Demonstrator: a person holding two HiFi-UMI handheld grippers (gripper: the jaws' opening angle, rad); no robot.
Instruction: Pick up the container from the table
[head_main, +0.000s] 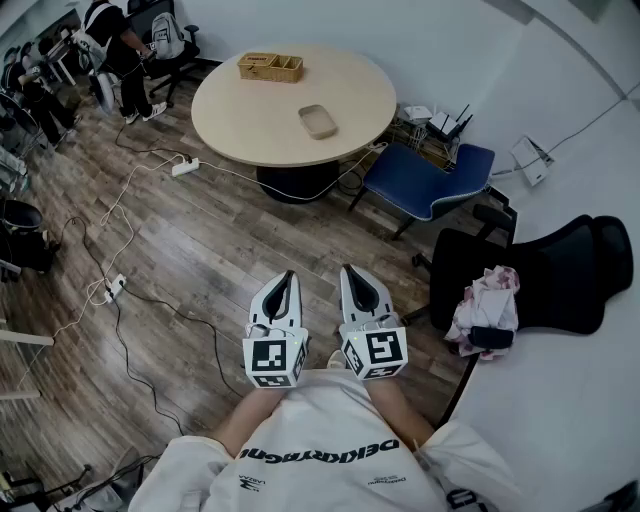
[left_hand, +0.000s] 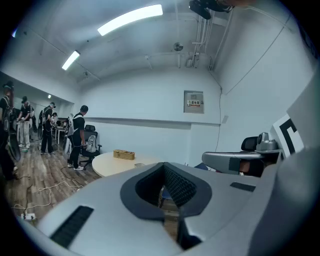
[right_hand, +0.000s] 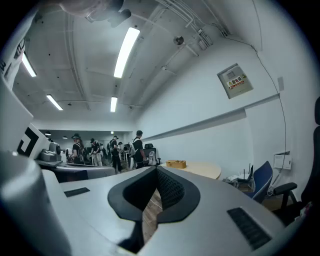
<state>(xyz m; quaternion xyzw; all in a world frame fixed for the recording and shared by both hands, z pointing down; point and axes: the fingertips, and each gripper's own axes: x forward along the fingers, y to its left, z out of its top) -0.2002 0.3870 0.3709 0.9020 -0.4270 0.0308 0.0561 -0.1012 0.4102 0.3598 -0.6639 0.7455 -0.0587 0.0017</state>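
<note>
In the head view the shallow beige container (head_main: 318, 121) lies on the round counter (head_main: 236, 112) far ahead, apart from a wooden box (head_main: 270, 67); the left gripper (head_main: 287, 278) and right gripper (head_main: 348, 272) hang close to the person's chest over the floor, so the step is likely the approach: walk in past the blue chair (head_main: 428, 180), then part one pair of jaws before reaching its rim. The left gripper view shows its jaws together, holding nothing. The right gripper view shows the same: jaws closed, empty, touching nothing
</note>
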